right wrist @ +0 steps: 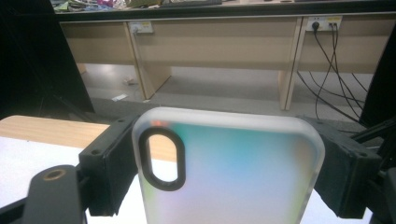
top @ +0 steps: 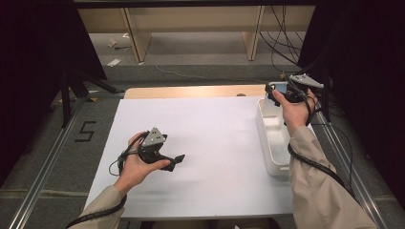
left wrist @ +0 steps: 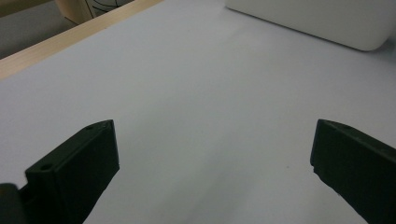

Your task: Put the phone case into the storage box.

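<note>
A frosted phone case (right wrist: 233, 172) with an oval camera cutout and an iridescent blue-green back stands upright between the jaws of my right gripper (right wrist: 226, 161), which press on its two sides. In the high view this right gripper (top: 276, 94) holds the phone case (top: 279, 87) above the far end of a white bin (top: 272, 143) at the table's right. On the left part of the white sheet (top: 210, 138) rests my left gripper (top: 177, 160), its jaws pointing right. Its jaws stand wide apart with nothing between them (left wrist: 212, 163).
The white bin's side (left wrist: 317, 21) lies ahead of the left gripper. A wooden table edge (top: 191, 91) runs along the far side of the sheet. Beyond are wooden desk legs (top: 136, 36) and floor cables (top: 282, 45). Metal rails (top: 45, 162) flank the table.
</note>
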`<state>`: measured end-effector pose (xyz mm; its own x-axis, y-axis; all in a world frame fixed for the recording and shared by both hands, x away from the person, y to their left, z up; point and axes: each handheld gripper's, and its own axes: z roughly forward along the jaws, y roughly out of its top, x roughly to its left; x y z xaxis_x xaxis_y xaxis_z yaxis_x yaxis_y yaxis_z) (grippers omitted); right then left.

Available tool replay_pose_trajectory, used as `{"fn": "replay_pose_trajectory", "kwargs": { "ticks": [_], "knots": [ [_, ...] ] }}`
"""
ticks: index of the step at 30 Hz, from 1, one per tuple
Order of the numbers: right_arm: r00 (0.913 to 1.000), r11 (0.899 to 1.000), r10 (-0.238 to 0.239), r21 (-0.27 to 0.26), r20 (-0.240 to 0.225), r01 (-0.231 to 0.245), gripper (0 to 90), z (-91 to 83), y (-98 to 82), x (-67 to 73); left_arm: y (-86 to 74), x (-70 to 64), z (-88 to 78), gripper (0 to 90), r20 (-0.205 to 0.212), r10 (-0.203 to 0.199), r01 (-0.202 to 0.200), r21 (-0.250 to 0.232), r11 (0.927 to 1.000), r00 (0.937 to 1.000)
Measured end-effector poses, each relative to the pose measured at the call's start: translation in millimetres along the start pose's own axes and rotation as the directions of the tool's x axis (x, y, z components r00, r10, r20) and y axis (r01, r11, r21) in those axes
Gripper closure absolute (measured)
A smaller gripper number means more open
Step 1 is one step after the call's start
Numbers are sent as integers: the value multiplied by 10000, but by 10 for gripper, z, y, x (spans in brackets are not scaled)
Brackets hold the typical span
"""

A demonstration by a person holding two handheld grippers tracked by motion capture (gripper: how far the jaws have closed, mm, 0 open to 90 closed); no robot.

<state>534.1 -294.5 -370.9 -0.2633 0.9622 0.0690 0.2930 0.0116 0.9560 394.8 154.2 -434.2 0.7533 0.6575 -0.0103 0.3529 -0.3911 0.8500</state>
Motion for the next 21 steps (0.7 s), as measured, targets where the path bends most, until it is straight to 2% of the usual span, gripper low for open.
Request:
{"fn": "replay_pose_trajectory", "kwargs": {
  "ticks": [21],
  "knots": [
    [9999, 10000, 8, 5, 139, -8, 187, 60, 21, -32, 0, 0, 2, 4, 20, 3, -3, 0, 10000, 10000]
  ]
}}
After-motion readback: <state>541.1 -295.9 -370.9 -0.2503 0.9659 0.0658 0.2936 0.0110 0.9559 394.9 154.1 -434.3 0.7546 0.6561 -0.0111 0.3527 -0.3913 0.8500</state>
